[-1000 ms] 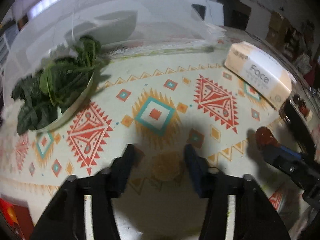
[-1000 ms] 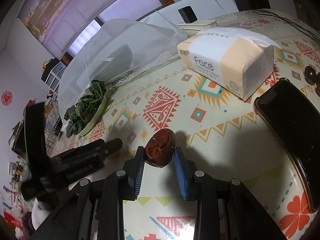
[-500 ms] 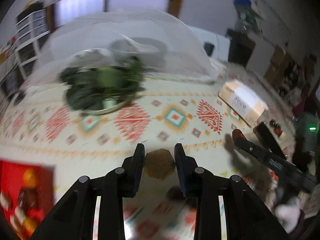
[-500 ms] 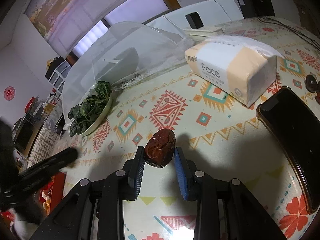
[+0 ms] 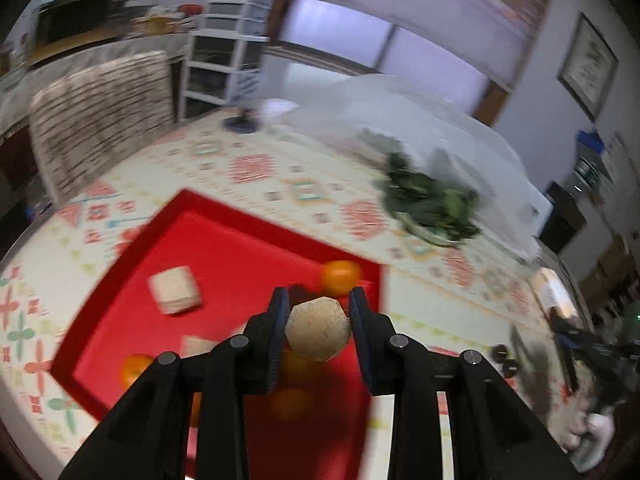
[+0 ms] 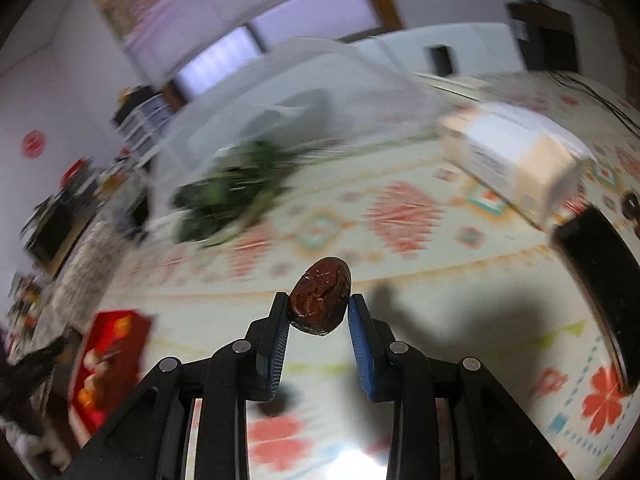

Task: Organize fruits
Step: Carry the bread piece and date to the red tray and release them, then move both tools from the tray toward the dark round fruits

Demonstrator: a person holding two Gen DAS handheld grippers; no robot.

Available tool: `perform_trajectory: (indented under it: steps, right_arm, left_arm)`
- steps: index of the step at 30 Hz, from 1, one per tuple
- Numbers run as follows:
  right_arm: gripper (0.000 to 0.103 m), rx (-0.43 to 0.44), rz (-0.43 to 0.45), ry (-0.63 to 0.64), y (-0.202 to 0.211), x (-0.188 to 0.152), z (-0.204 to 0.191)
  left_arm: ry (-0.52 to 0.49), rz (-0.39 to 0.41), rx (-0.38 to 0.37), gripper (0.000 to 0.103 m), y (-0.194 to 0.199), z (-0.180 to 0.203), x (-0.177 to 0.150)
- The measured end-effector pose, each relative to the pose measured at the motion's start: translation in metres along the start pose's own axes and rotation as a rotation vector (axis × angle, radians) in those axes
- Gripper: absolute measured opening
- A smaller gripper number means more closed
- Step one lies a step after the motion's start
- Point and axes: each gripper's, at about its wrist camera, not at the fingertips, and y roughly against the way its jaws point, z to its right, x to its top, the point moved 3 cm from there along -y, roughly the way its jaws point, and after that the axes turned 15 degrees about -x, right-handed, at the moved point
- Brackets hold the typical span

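Grippers both carry fruit: the left gripper (image 5: 319, 304) is clamped on a round, tan, rough-skinned fruit (image 5: 319, 329) above the near corner of a red plastic tray (image 5: 224, 248) holding small oranges (image 5: 340, 277) and pale blocks. The right gripper (image 6: 319, 307) pinches a wrinkled dark-brown date (image 6: 321, 295) above the patterned tablecloth (image 6: 460, 312), well apart from the tray.

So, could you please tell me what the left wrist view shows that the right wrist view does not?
Only the left wrist view shows the left gripper shut on a tan round fruit over the red tray, plus a striped chair. Only the right wrist view shows the right gripper shut on a dark date, the tissue pack and a black phone. Both show the leafy greens, mesh cover and patterned tablecloth.
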Motion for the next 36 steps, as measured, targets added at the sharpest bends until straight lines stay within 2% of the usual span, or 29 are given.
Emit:
perform_trajectory:
  steps: [3, 6, 10, 14, 19, 21, 25, 29, 30, 32, 33, 34, 36]
  right_arm:
    - [0.033, 0.092, -0.003, 0.088, 0.020, -0.008, -0.060]
    - [0.033, 0.194, -0.053, 0.182, 0.025, -0.035, -0.126]
    - [0.033, 0.285, -0.147, 0.291, 0.014, -0.081, -0.200]
    - [0.033, 0.320, -0.196, 0.397, 0.006, -0.120, -0.249]
    - [0.033, 0.312, -0.207, 0.473, 0.002, -0.142, -0.278]
    - [0.033, 0.297, -0.203, 0.491, 0.001, -0.149, -0.283]
    - [0.033, 0.280, -0.206, 0.521, -0.002, -0.158, -0.285]
    - [0.034, 0.284, -0.201, 0.546, -0.001, -0.166, -0.292]
    - [0.036, 0.287, -0.196, 0.549, 0.000, -0.167, -0.293]
    - [0.051, 0.290, -0.183, 0.540, 0.003, -0.166, -0.291]
    - [0.056, 0.298, -0.179, 0.524, 0.005, -0.165, -0.288]
    - [0.059, 0.303, -0.176, 0.515, 0.006, -0.164, -0.286]
    - [0.059, 0.308, -0.167, 0.496, 0.011, -0.160, -0.280]
  left_arm:
    - [0.048, 0.001, 0.006, 0.030, 0.004, -0.031, -0.008]
    - [0.073, 0.000, 0.002, 0.030, 0.007, -0.049, -0.013]
    - [0.107, 0.014, -0.013, 0.030, 0.014, -0.068, -0.015]
    - [0.113, 0.012, -0.027, 0.030, 0.013, -0.076, -0.007]
    - [0.073, -0.018, -0.032, 0.031, -0.003, -0.070, 0.008]
    - [0.084, -0.020, -0.055, 0.035, -0.006, -0.067, 0.010]
    - [0.112, 0.026, -0.101, 0.066, 0.008, -0.061, 0.008]
    - [0.135, 0.071, -0.113, 0.084, 0.028, -0.057, 0.008]
    - [0.144, 0.087, -0.101, 0.087, 0.035, -0.055, 0.006]
    - [0.153, 0.100, -0.096, 0.090, 0.041, -0.052, 0.005]
    - [0.159, 0.103, -0.105, 0.090, 0.044, -0.050, 0.003]
    - [0.167, 0.103, -0.119, 0.090, 0.046, -0.047, 0.002]
    - [0.175, 0.100, -0.142, 0.090, 0.048, -0.042, 0.000]
